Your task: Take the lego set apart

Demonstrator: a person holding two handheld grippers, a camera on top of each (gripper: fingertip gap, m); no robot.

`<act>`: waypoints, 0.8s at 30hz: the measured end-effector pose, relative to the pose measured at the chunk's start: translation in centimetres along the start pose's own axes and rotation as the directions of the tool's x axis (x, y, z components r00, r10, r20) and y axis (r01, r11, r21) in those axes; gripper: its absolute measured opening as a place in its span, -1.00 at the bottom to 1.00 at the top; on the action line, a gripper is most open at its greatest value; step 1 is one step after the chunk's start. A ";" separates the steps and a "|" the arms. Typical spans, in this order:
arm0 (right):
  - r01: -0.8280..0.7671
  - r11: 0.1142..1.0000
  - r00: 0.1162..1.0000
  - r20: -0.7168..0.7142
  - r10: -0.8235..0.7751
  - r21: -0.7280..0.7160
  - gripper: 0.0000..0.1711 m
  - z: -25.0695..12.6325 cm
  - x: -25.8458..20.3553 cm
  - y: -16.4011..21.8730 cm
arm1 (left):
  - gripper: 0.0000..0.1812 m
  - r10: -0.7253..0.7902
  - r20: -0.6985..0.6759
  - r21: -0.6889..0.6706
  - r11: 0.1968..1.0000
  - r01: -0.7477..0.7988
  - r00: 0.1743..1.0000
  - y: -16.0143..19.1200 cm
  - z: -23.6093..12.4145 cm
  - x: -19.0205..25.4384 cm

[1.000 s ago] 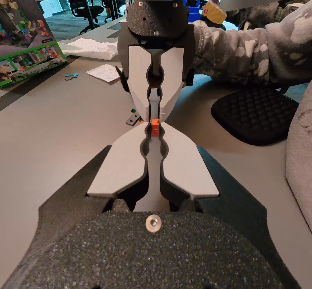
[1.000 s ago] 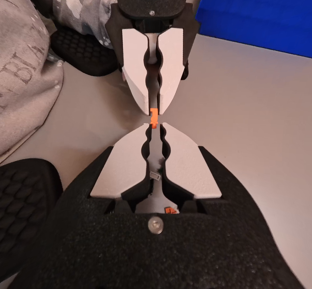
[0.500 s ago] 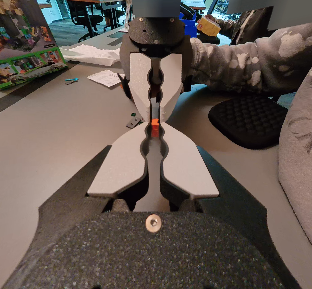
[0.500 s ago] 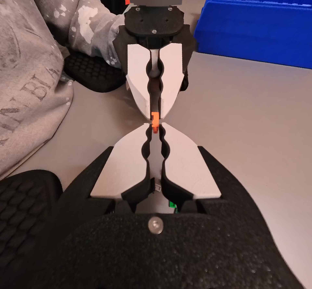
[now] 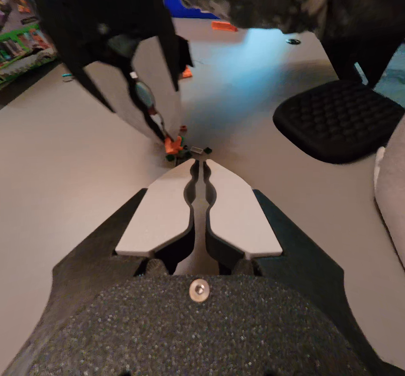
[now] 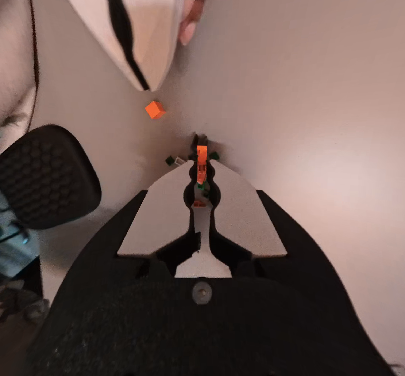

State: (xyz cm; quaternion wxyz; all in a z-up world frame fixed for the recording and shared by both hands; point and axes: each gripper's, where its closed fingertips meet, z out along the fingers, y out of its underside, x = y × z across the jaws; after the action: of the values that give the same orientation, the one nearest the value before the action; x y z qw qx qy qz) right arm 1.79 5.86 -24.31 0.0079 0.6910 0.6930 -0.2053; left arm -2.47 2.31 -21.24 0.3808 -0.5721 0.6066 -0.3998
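both grippers have swung apart and down toward the table (image 5: 65, 168). right gripper (image 6: 201, 161) stays clamped on the orange piece (image 6: 201, 163), likely to set it among loose bits (image 6: 173, 160). left gripper (image 5: 199, 161) is nearly closed and empty; an orange cube (image 6: 155, 109) now lies free.

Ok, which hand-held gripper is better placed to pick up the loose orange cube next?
Left. The left hand-held gripper holds nothing and its tips sit just beside the orange cube. The right hand-held gripper is farther off and shut on an orange piece.
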 end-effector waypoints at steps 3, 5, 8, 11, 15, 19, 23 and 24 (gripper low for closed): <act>-0.028 0.994 0.996 0.082 0.036 -0.102 -0.91 1.0 0.9 0.2 | -0.90 0.029 -0.103 -0.046 0.998 -0.034 0.994 0.7 0.6 2.2; -0.034 0.993 0.993 0.109 0.046 -0.111 -0.91 1.5 1.4 -0.3 | -0.87 0.055 -0.131 -0.087 0.994 -0.067 0.990 1.4 1.0 3.0; -0.039 0.994 0.991 0.124 0.051 -0.098 -0.88 1.7 1.8 -0.9 | -0.85 0.099 -0.123 -0.148 0.982 -0.117 0.987 2.3 1.6 3.3; -0.041 0.997 0.992 0.116 0.048 -0.060 -0.81 1.2 1.9 -1.4 | -0.85 0.141 -0.074 -0.198 0.968 -0.153 0.987 2.9 2.2 2.7; -0.045 0.999 0.998 0.055 0.044 0.017 -0.76 0.1 2.3 -1.7 | -0.85 0.200 -0.022 -0.258 0.945 -0.199 0.980 3.6 2.9 1.8; -0.012 0.981 0.997 -0.067 0.025 0.195 -0.74 -2.0 1.9 -2.3 | -0.85 0.256 0.075 -0.296 0.929 -0.224 0.964 3.6 3.3 0.1; 0.005 0.961 0.982 -0.185 0.049 0.277 -0.72 -2.5 0.6 -0.5 | -0.86 0.314 0.244 -0.360 0.908 -0.215 0.918 3.7 2.8 -3.4; 0.002 0.960 0.979 -0.196 0.055 0.281 -0.70 -2.2 0.1 0.2 | -0.86 0.306 0.259 -0.352 0.913 -0.205 0.916 3.6 2.7 -3.9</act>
State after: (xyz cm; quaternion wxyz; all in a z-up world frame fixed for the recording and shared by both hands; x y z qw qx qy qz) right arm 2.58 6.56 -22.38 -0.1573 0.7117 0.6449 -0.2298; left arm -1.14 6.13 -25.59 0.4229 -0.5959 0.6663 -0.1487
